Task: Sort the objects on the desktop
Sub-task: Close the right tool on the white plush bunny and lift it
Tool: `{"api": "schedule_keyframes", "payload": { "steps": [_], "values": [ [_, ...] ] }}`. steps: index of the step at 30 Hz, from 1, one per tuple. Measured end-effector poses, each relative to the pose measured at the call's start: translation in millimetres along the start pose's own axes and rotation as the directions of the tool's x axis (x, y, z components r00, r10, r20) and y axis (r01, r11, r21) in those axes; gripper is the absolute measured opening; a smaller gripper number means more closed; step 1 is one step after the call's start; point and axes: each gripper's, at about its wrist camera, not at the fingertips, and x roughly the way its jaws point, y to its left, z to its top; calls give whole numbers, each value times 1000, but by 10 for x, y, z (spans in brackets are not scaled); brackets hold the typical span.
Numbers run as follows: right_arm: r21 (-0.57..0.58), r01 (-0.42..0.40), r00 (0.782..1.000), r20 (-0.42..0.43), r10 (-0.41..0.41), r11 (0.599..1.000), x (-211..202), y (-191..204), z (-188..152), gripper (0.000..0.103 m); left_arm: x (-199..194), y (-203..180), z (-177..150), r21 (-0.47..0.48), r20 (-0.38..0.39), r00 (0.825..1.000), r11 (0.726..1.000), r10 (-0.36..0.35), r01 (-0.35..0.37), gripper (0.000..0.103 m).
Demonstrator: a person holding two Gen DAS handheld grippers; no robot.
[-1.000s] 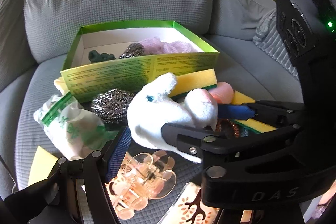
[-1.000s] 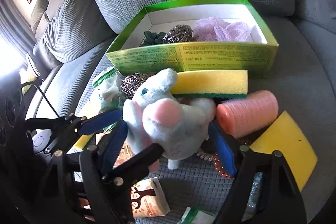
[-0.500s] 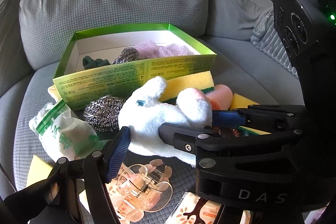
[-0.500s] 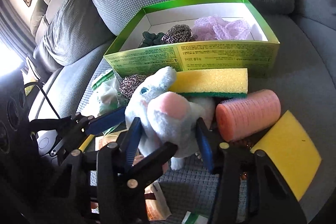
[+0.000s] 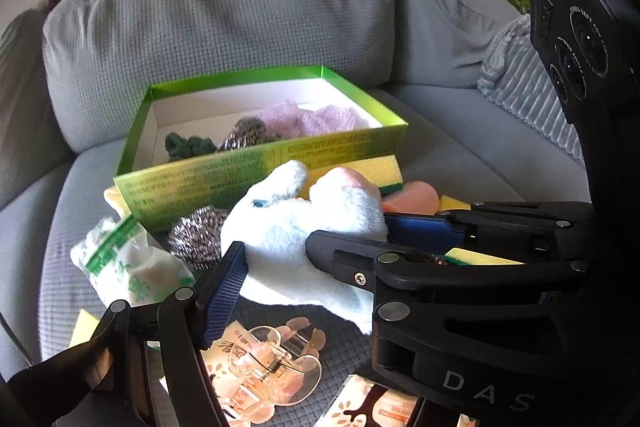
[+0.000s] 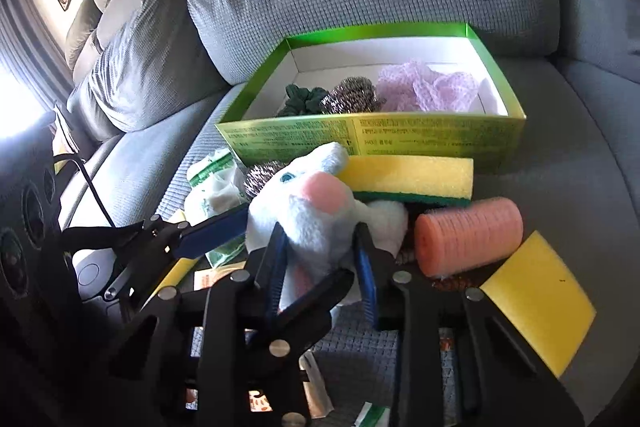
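A white plush rabbit (image 6: 316,215) with a pink ear patch lies on the grey sofa seat in front of a green box (image 6: 372,141). My right gripper (image 6: 320,259) is shut on the plush rabbit, its blue pads pressed into both sides. In the left wrist view the rabbit (image 5: 296,239) sits between my left gripper's jaws; my left gripper (image 5: 316,247) is open around it, its left pad beside the plush. The box (image 5: 264,155) holds a green cloth, a steel scourer and a pink mesh.
A yellow-green sponge (image 6: 408,181), a pink roll (image 6: 468,235) and a yellow pad (image 6: 540,299) lie right of the rabbit. A steel scourer (image 5: 196,239), a white-green bag (image 5: 128,267), a clear hair clip (image 5: 268,371) and paper packets lie in front. Sofa cushions rise behind the box.
My right gripper has closed from wide open onto the plush rabbit. The left gripper stays open and has shifted slightly closer to it.
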Motion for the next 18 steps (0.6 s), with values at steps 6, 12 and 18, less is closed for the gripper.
{"api": "schedule_keyframes", "payload": {
  "steps": [6,12,18],
  "values": [
    [-15,-9,999,45,10,1000,-181,60,80,31,-156,-37,114,17,45,999,1000,12,-13,71],
    [-24,-11,997,81,13,1000,-299,128,266,31,-232,-36,327,27,72,997,999,29,-31,71],
    [-40,-7,990,139,13,999,-388,175,592,31,-285,49,640,20,111,993,999,40,-42,71]
  ]
}}
